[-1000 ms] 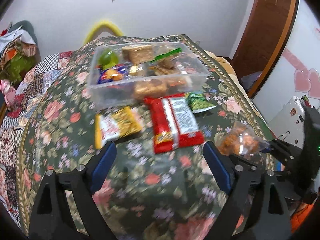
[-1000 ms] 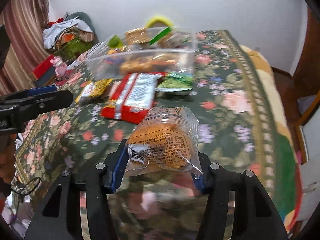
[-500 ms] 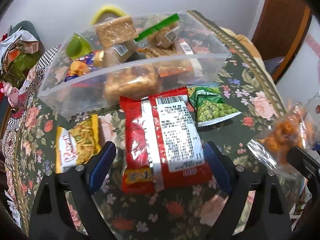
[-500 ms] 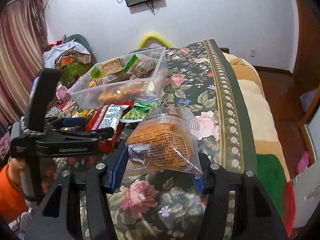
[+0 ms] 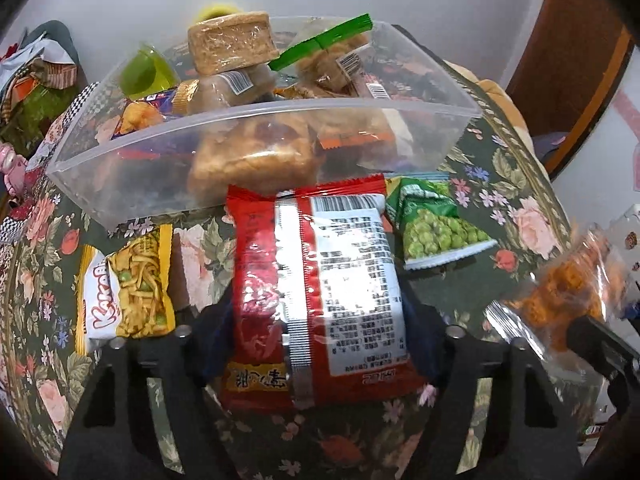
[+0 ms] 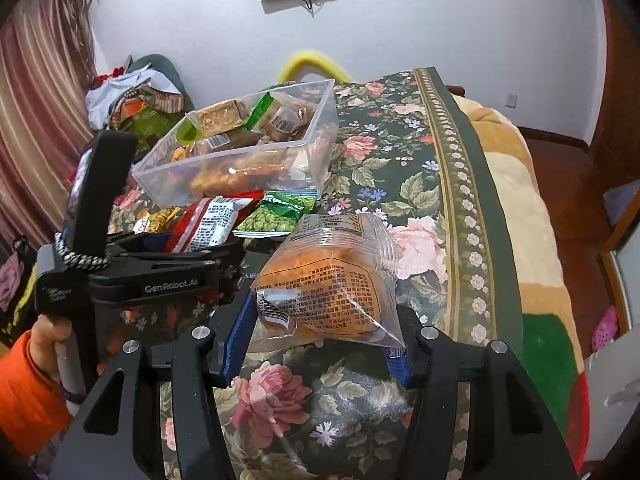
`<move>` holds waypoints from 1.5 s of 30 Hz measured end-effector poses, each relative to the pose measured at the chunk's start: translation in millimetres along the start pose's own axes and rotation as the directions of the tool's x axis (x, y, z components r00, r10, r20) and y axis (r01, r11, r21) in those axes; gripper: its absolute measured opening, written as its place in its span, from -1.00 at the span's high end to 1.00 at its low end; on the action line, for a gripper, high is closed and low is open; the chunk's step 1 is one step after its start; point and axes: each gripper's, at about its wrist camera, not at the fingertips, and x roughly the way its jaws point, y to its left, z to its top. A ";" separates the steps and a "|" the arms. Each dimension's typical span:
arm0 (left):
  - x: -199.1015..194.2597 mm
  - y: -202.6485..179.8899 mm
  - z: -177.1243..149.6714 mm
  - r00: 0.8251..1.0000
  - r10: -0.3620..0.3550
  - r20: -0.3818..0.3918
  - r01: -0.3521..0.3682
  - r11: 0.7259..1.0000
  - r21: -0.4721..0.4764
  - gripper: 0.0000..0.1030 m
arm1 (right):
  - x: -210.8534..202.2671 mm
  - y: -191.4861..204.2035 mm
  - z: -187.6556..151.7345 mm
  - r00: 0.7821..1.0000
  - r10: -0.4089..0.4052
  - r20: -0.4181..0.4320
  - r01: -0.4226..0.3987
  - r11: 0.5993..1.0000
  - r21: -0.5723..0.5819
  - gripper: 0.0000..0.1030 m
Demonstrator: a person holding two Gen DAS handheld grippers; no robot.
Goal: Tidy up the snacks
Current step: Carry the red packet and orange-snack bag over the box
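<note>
A clear plastic bin (image 5: 256,136) (image 6: 224,160) holds several wrapped snacks on the floral bedspread. In front of it lie a red noodle packet (image 5: 316,288) (image 6: 208,224), a yellow snack bag (image 5: 128,292) and a green pea bag (image 5: 432,228) (image 6: 276,216). My left gripper (image 5: 316,332) (image 6: 192,256) has its jaws around the near end of the red packet, pressing its sides. My right gripper (image 6: 320,328) is shut on a clear bag of orange snacks (image 6: 328,280) (image 5: 568,288), held above the bedspread to the right of the left gripper.
The floral bedspread (image 6: 400,148) ends at a bordered edge on the right, with a tan blanket (image 6: 516,184) and wooden floor beyond. A pile of clothes (image 6: 132,100) lies past the bin at the back left. A person's orange sleeve (image 6: 28,392) holds the left gripper.
My left gripper moved forward to the red packet and closed its jaws onto it. My right gripper kept the orange snack bag and drew back and up, away from the bin.
</note>
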 end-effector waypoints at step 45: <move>-43.4 121.3 93.8 0.979 0.000 0.203 0.004 1.000 -0.019 -0.27 | 102.0 81.3 120.8 1.000 -0.022 0.012 0.022 0.999 -0.034 -0.03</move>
